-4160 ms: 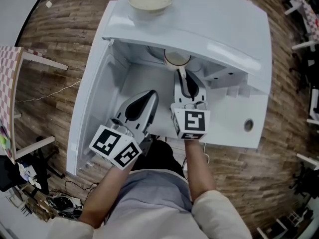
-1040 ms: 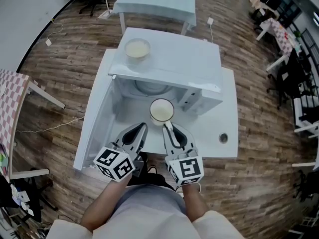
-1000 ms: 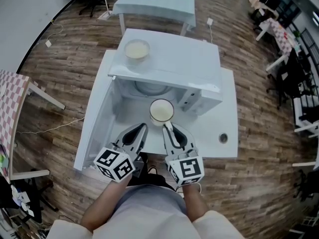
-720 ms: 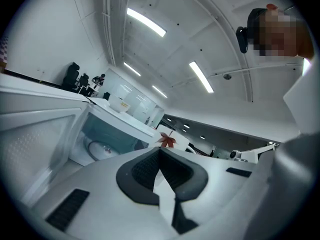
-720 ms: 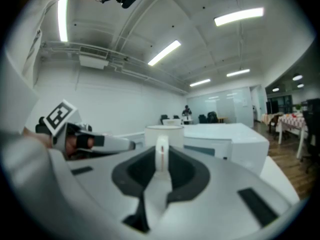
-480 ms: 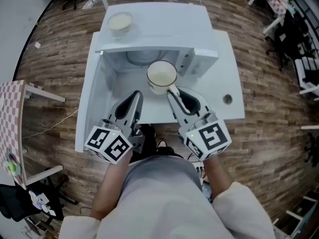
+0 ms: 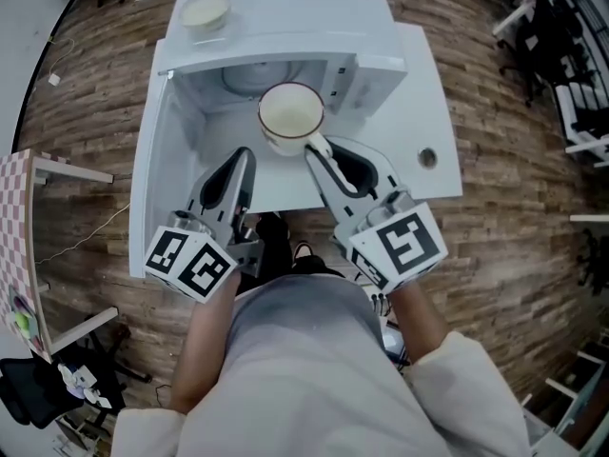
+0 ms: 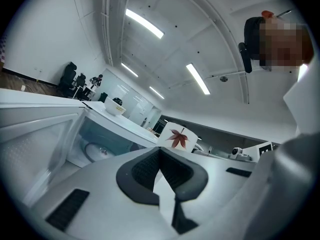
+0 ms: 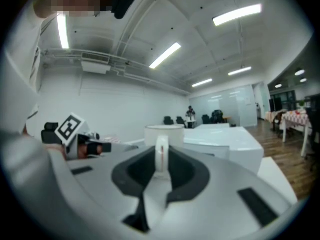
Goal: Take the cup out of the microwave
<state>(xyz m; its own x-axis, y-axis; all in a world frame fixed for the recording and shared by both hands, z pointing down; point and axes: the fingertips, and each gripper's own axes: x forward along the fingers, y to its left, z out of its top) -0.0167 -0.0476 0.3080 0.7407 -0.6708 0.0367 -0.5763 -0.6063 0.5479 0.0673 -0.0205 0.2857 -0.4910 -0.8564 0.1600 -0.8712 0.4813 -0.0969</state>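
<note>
A white cup (image 7: 290, 115) with a red maple leaf on its side (image 8: 179, 137) hangs in the air in front of the open microwave (image 7: 285, 17). My right gripper (image 7: 314, 149) is shut on the cup's handle, which stands upright between its pads (image 9: 161, 156). The cup's rim (image 9: 164, 130) shows just beyond them. My left gripper (image 7: 240, 160) is to the left of the cup, apart from it, with its jaws shut and nothing between them (image 8: 161, 156). The glass turntable (image 7: 249, 76) lies bare inside the cavity.
The microwave door (image 7: 147, 188) stands swung open at the left. A white bowl (image 7: 205, 10) sits on top of the microwave. The white table (image 7: 428, 112) under it has a round hole (image 7: 427, 158) at the right. Wooden floor surrounds it, with desks and chairs far off.
The cup has come out of the cavity in my right gripper and risen toward the camera. Both grippers have lifted. The left gripper's jaws have stayed shut.
</note>
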